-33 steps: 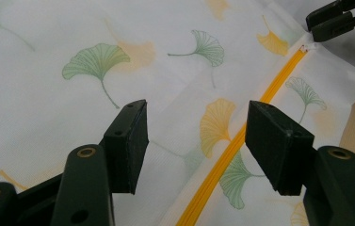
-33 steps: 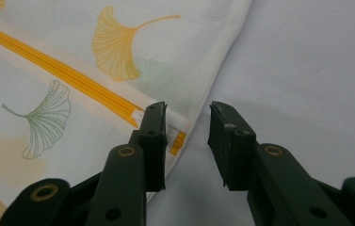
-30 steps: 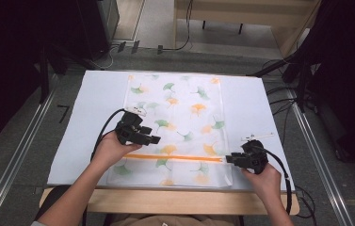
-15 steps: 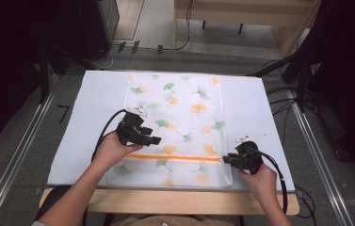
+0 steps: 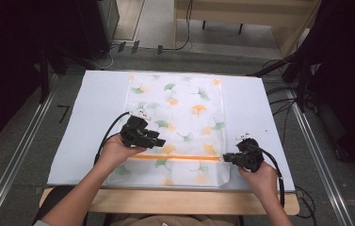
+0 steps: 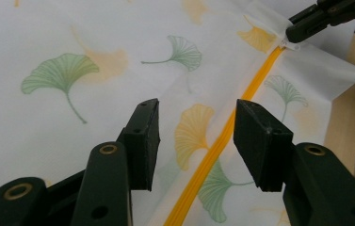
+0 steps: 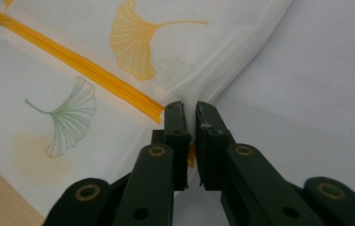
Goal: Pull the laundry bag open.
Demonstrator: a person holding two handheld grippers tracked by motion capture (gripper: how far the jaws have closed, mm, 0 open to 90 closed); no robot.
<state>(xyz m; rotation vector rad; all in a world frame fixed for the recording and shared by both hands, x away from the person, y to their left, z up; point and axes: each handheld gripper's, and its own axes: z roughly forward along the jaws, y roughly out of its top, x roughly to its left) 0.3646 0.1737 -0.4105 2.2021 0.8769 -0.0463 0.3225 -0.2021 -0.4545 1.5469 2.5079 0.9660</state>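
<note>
A white cloth cover printed with green and orange ginkgo leaves lies flat on the table. An orange zipper runs across it near the front. My left gripper hovers open over the cloth; in the left gripper view its jaws stand apart with the zipper passing between and below them. My right gripper is at the cloth's right edge, shut on the zipper's end, where the cloth puckers. The right gripper also appears at the top right of the left gripper view.
A pale blue-white mat covers the table under the cloth. The wooden front edge shows at the bottom. Cables trail off the right side, and metal rails run along the floor on both sides.
The right hand and its gripper have shifted slightly left at the zipper's end. The left gripper has stayed where it was.
</note>
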